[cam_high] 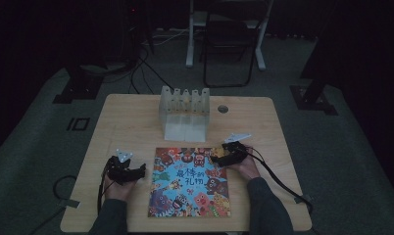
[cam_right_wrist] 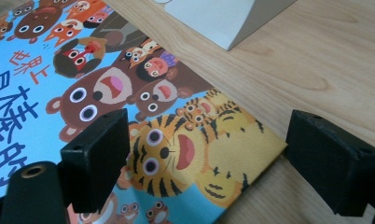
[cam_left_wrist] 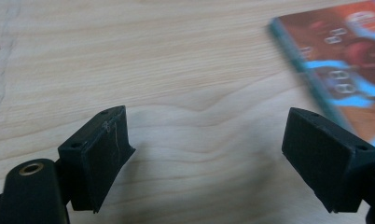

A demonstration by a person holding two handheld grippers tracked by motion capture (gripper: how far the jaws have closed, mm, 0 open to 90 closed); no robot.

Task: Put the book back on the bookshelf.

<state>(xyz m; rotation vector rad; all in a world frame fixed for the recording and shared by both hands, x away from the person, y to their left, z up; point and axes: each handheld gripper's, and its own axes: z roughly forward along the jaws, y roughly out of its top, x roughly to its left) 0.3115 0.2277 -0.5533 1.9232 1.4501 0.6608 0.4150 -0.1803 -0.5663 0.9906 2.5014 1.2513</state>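
1. Wood table (cam_high: 126, 112), high view: I see the book (cam_high: 190, 182) flat at centre front, long axis running away from me. Right claw (cam_high: 223, 153) sits at its far right corner; left claw (cam_high: 136, 172) lies just beside its left edge.
2. Left gripper view: jaws spread, empty; book edge (cam_left_wrist: 335, 60) ahead-right.
3. Right gripper view: jaws spread, straddling the book corner (cam_right_wrist: 251, 140), the nearer claw in my judgement.

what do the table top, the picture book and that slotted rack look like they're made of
Table top: pale wood or wood-look laminate, matte, with visible grain lines. Picture book: printed paper or card cover, smooth, flat colour cartoon animals. Slotted rack: looks like whitish, slightly translucent plastic, though dim light leaves it uncertain.
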